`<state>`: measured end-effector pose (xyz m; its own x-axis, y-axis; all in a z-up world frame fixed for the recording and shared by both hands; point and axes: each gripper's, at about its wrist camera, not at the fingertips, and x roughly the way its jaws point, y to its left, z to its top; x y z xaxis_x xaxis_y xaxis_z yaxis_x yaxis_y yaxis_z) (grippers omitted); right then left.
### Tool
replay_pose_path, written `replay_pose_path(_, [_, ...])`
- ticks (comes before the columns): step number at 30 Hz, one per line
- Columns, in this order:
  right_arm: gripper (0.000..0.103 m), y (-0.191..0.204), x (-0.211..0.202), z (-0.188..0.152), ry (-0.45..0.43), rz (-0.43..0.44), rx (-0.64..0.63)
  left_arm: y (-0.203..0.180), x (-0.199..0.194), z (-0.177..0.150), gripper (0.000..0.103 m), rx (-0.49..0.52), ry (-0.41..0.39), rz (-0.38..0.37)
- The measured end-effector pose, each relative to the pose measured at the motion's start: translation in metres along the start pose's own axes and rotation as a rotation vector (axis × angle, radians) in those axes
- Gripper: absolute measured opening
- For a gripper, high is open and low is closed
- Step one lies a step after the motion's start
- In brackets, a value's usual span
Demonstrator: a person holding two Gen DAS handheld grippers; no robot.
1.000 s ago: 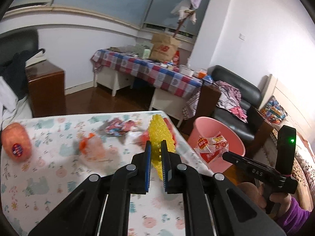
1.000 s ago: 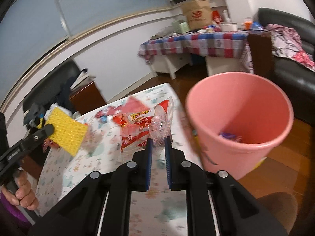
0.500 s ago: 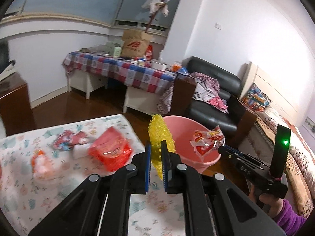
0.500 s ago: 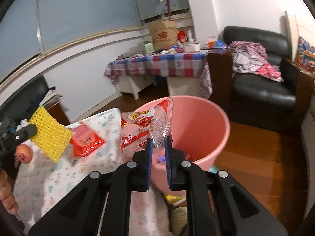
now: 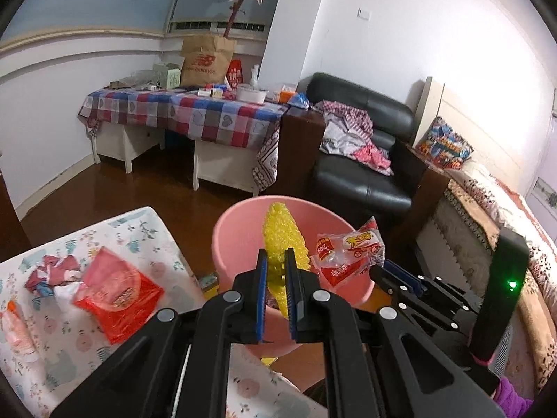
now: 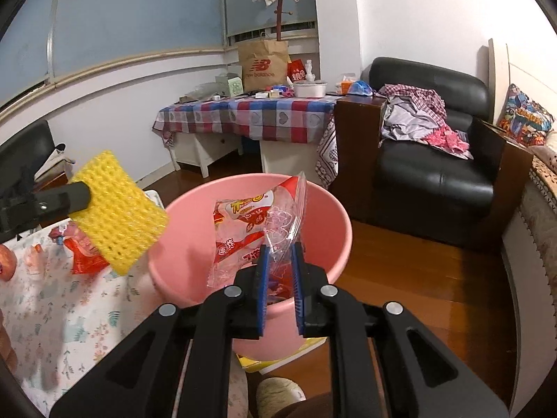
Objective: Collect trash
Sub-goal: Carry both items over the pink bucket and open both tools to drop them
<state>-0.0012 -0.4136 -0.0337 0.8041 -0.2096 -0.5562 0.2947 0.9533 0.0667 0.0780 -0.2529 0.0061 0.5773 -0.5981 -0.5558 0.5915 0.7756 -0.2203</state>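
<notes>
My left gripper (image 5: 276, 261) is shut on a yellow foam net (image 5: 282, 240) and holds it over the pink bin (image 5: 228, 244). My right gripper (image 6: 279, 252) is shut on a red and clear snack wrapper (image 6: 249, 230) above the same pink bin (image 6: 334, 230). The right gripper (image 5: 377, 270) with its wrapper (image 5: 348, 256) shows in the left wrist view. The yellow net (image 6: 118, 209) shows at the left of the right wrist view. Some scraps lie inside the bin.
A table with a floral cloth (image 5: 146, 237) stands left of the bin. It carries a red packet (image 5: 116, 287), a crumpled wrapper (image 5: 52, 273) and orange items (image 5: 15, 324). A black sofa (image 6: 435, 170) and a checked table (image 5: 188, 111) stand behind. The floor is wood.
Both grippers have swung from over the table to over the pink bin, each carrying its piece of trash. Both stay shut.
</notes>
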Motion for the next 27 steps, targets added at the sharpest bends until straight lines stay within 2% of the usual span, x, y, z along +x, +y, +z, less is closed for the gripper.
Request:
replay_pose_path(6, [0.013, -0.002, 0.010, -0.005, 0.021, 0.001, -0.004, -0.001, 0.030, -0.002, 0.009, 0.001, 0.051, 0.037])
replay_pose_path(13, [0.013, 0.001, 0.017, -0.010, 0.039, 0.018, -0.011, 0.003, 0.041, -0.006, 0.011, -0.006, 0.083, 0.047])
replay_pose_path(17, [0.016, 0.001, 0.021, -0.009, 0.059, 0.019, 0.000, 0.003, 0.042, -0.006, 0.026, -0.007, 0.094, 0.042])
replay_pose_path(19, [0.022, -0.001, 0.023, -0.009, 0.067, 0.028, 0.011, 0.003, 0.039, -0.007, 0.035, -0.004, 0.085, 0.040])
replay_pose_path(21, [0.030, -0.002, 0.023, -0.009, 0.072, 0.031, 0.021, 0.002, 0.036, -0.007, 0.036, -0.002, 0.078, 0.032])
replay_pose_path(27, [0.030, 0.000, 0.016, -0.010, 0.067, 0.037, 0.026, 0.004, 0.024, -0.007, 0.036, -0.008, 0.063, 0.024])
